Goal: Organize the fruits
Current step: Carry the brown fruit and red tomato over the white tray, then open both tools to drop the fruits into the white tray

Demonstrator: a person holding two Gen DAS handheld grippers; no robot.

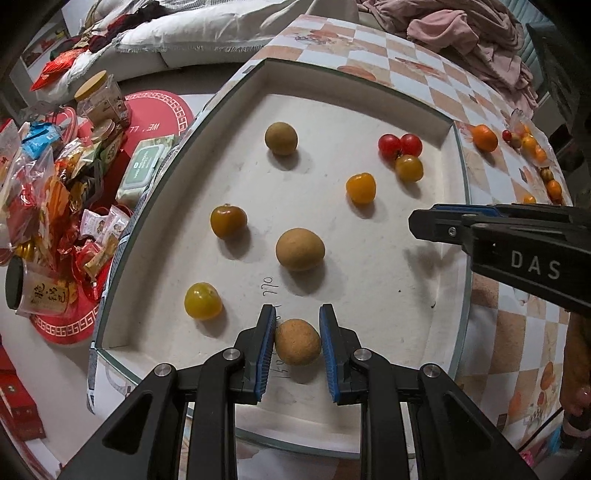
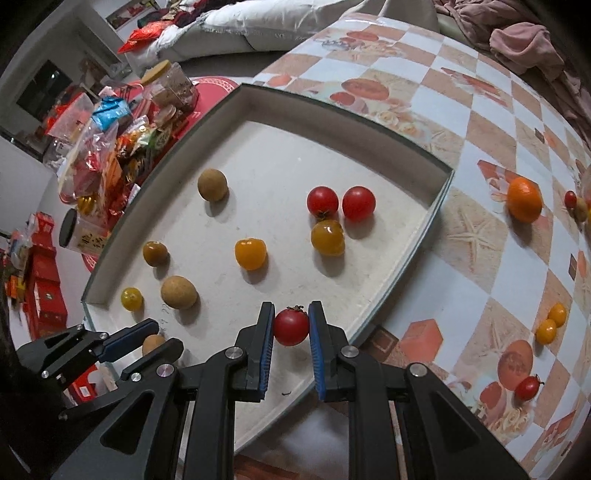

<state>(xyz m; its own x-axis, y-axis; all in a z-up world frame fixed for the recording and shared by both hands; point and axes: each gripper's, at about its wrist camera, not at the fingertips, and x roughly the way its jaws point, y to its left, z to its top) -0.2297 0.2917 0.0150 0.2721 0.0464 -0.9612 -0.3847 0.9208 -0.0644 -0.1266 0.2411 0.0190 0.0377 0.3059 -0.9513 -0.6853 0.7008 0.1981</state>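
A shallow white tray [image 1: 458, 155] [image 2: 439, 199] holds several fruits: brown longans [image 1: 300, 249], yellow and orange tomatoes [image 1: 361, 187], and two red tomatoes [image 2: 340, 203]. My left gripper [image 1: 297, 341] is shut on a brown longan [image 1: 297, 341] just above the tray's near edge; it also shows in the right wrist view [image 2: 147, 341]. My right gripper [image 2: 291, 326] is shut on a red cherry tomato [image 2: 291, 326] over the tray's near right part. In the left wrist view the right gripper [image 1: 417, 223] enters from the right.
The checkered tablecloth [image 2: 461, 258] right of the tray carries an orange [image 2: 523, 199], two small yellow tomatoes [image 2: 551, 323] and a red tomato [image 2: 528, 387]. Snack packets [image 1: 44, 206] and a jar [image 1: 101, 98] crowd a lower red table at left. Clothes [image 1: 461, 29] lie behind.
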